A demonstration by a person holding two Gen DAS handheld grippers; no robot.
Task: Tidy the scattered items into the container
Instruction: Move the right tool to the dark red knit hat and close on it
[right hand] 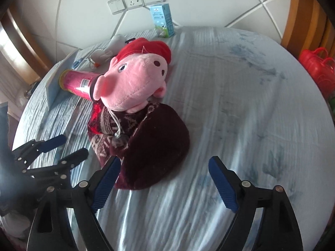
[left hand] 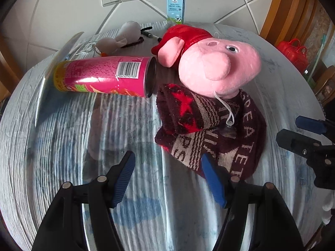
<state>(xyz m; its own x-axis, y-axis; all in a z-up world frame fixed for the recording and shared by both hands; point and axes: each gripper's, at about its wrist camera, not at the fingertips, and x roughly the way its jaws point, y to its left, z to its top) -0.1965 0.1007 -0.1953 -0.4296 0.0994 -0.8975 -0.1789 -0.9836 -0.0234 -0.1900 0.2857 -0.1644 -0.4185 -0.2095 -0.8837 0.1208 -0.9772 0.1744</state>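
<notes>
A pink pig plush (left hand: 217,67) (right hand: 134,81) in a red dress lies with its head on a dark red knitted hat (left hand: 211,129) (right hand: 150,144). A pink snack can (left hand: 104,76) (right hand: 78,82) lies on its side to the left, open end toward the plush. My left gripper (left hand: 167,159) is open and empty, its right finger at the hat's near edge. My right gripper (right hand: 164,165) is open and empty, its left finger at the hat's near edge. Each gripper also shows in the other's view: the right one (left hand: 301,133) and the left one (right hand: 67,148).
A milk carton (left hand: 175,10) (right hand: 162,21) stands at the table's far edge by the wall. A white plush (left hand: 119,39), a pen (left hand: 149,33) and small items lie at the back left. A red basket (left hand: 293,52) (right hand: 318,69) sits beyond the table's right edge. A flat white board (left hand: 56,67) leans beside the can.
</notes>
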